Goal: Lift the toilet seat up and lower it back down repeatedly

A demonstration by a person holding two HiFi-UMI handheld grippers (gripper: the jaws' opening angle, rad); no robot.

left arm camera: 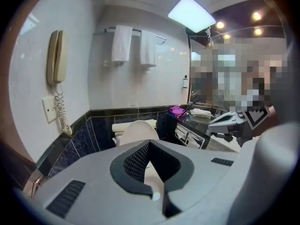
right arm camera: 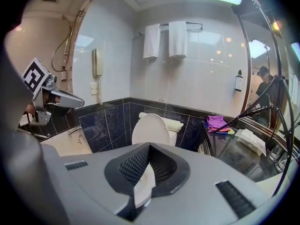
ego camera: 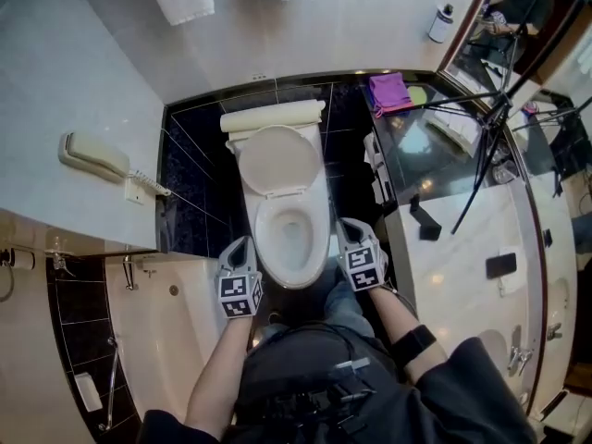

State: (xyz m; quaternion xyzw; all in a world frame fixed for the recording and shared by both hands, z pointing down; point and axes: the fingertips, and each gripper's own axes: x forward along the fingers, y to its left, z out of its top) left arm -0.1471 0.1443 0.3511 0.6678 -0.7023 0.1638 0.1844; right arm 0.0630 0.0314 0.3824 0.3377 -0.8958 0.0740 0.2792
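Toilet seat up, both grippers off the bowl.
The toilet bowl [ego camera: 264, 236] stands open, and the toilet seat [ego camera: 277, 160] leans upright against the tank [ego camera: 273, 116] at the bowl's back edge. The left gripper [ego camera: 244, 244] and right gripper [ego camera: 349, 224] flank the front rim, jaws clenched on nothing.

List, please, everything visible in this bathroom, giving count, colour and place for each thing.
toilet: one, white, centre, lid raised against the tank
towels: two, white, hanging on the wall above the toilet
wall phone: one, cream, left wall
cloth: one, purple, on the dark counter right of the toilet
bottle: one, white with dark cap, on the wall, upper right
bathtub: one, cream, lower left
tripod: one, black, at the right
left gripper: one, grey, shut, left of the toilet
right gripper: one, grey, shut, right of the toilet
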